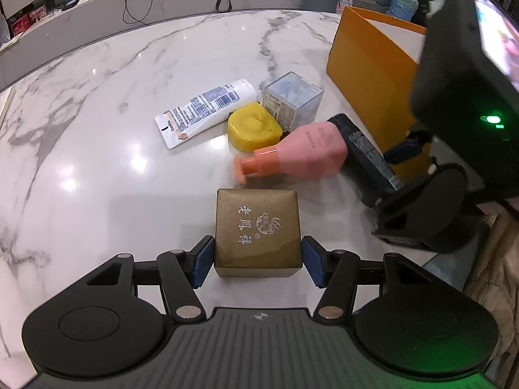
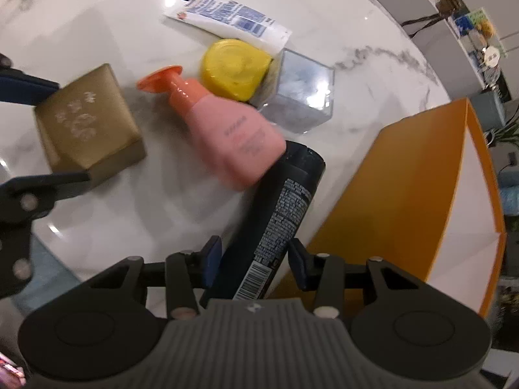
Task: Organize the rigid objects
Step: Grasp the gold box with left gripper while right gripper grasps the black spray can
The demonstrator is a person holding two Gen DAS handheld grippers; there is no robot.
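Gold box [image 1: 257, 230] sits near on the marble bench [image 1: 97, 103], bracketed by the open left claw [image 1: 258, 261], ready for pinching. Right claw [image 2: 254, 264], also open, straddles the black can [image 2: 275, 217] beside the orange bin [image 2: 405, 194].

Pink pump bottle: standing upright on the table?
No. The pink pump bottle lies on its side on the marble table, its orange pump end pointing away from the black bottle.
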